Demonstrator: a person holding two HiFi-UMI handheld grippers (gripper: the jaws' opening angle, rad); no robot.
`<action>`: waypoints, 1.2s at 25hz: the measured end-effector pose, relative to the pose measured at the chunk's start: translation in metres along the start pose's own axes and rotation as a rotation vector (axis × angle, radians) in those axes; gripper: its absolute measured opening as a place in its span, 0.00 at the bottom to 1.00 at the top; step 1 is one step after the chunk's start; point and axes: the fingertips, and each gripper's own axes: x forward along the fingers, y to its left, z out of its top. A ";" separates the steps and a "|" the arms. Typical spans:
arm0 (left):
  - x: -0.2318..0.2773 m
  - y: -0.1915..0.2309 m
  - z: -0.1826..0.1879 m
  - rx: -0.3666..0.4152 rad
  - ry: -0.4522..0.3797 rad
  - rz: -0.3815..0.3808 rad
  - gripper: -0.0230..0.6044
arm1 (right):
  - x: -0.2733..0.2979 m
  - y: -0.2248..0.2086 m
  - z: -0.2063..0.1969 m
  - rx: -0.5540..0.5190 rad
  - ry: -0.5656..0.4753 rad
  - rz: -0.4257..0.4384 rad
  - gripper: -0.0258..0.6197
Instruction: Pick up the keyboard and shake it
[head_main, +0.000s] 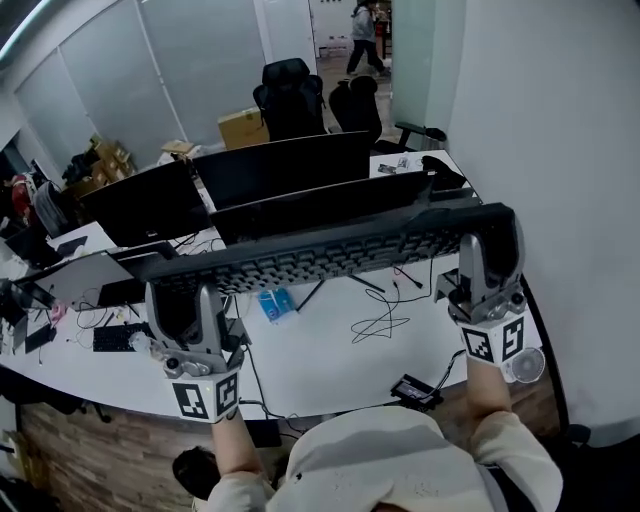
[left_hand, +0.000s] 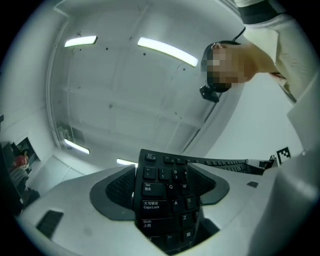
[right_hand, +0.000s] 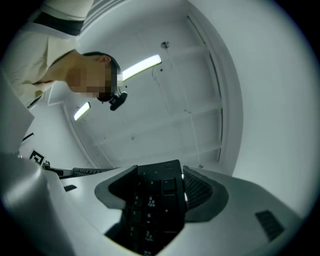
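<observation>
Shake the long black plastic keyboard (head_main: 320, 255), pinched at its Tab end by the left tool (head_main: 185, 297) and at its numpad end by the right tool (head_main: 491, 247), aloft between them above the white tabletop (head_main: 320, 370), in short matched strokes, squeezing firmly.

One keyboard (head_main: 320, 255); two grippers, the left gripper (head_main: 185, 300) and right gripper (head_main: 490, 235); three monitors (head_main: 285, 165); two chairs (head_main: 290, 95) at twelve o'clock; one box (head_main: 243, 127); one bench (head_main: 330, 360).

I hold L gripper (head_main: 188, 305) above the table's (head_main: 330, 360) near edge, R gripper (head_main: 490, 240) by its right edge & higher. Both point up, jaws clamped on keyboard (head_main: 320, 255) ends.
</observation>
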 end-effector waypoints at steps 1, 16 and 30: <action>0.004 0.005 -0.010 -0.020 0.044 0.009 0.52 | 0.004 -0.002 -0.009 0.007 0.044 -0.008 0.46; 0.004 0.012 -0.034 -0.047 0.157 0.052 0.52 | 0.011 -0.008 -0.040 0.057 0.195 -0.030 0.46; -0.025 0.028 -0.130 -0.160 0.490 0.137 0.52 | -0.015 -0.015 -0.135 0.148 0.598 -0.108 0.46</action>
